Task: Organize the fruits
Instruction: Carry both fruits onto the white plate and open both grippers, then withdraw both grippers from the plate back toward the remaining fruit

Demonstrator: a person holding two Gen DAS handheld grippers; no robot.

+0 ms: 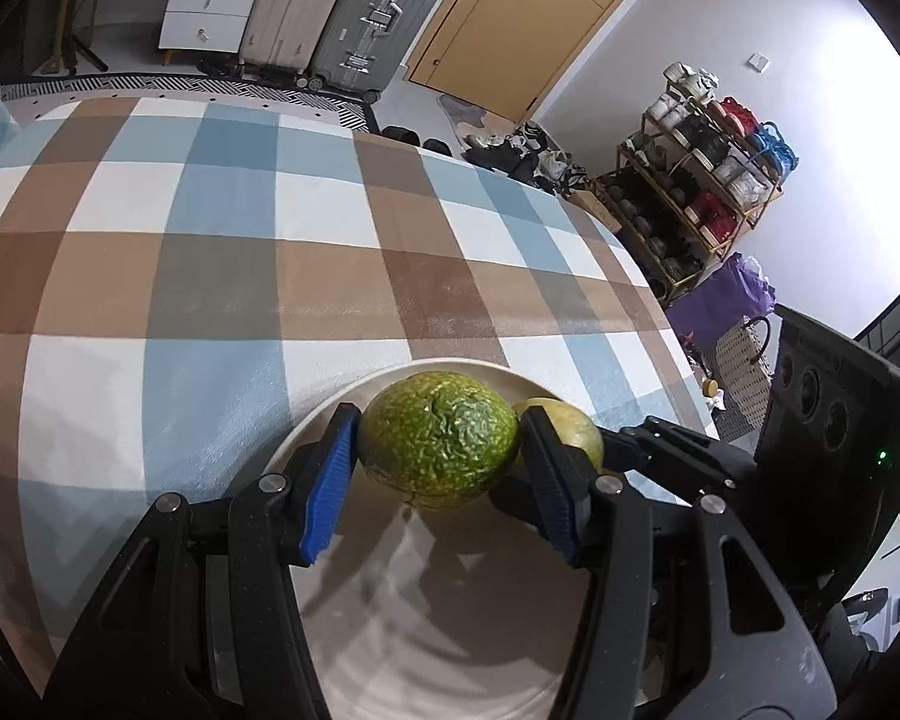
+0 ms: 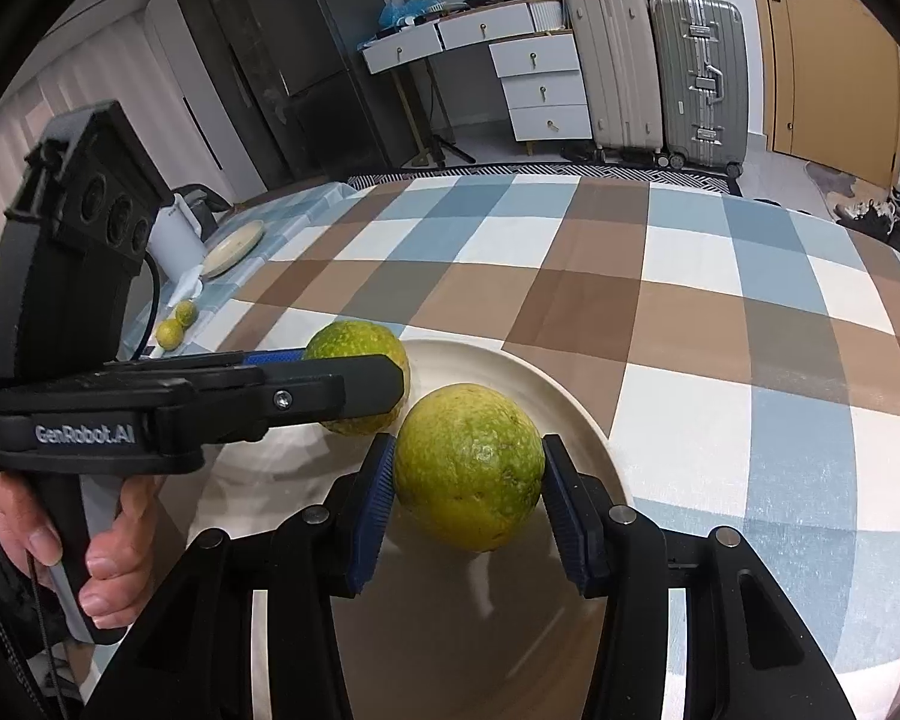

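Both firm, round citrus fruits sit on the plate (image 2: 576, 396): left gripper (image 1: 438, 450) pinches the rough fruit (image 1: 438, 441) at its widest part (surest hold), right gripper (image 2: 468, 474) pinches the smoother fruit (image 2: 471, 465).

— Is the light good?
— Yes, bright and even indoor light in both views. Soft shadows fall on the plate (image 1: 450, 630) under the fruit.
— Any blur?
— No, sharp. Only strong fisheye bending and dark corners.

A home: suitcases (image 2: 660, 72), a shoe rack (image 1: 699, 180) and a drawer unit (image 2: 543, 90).
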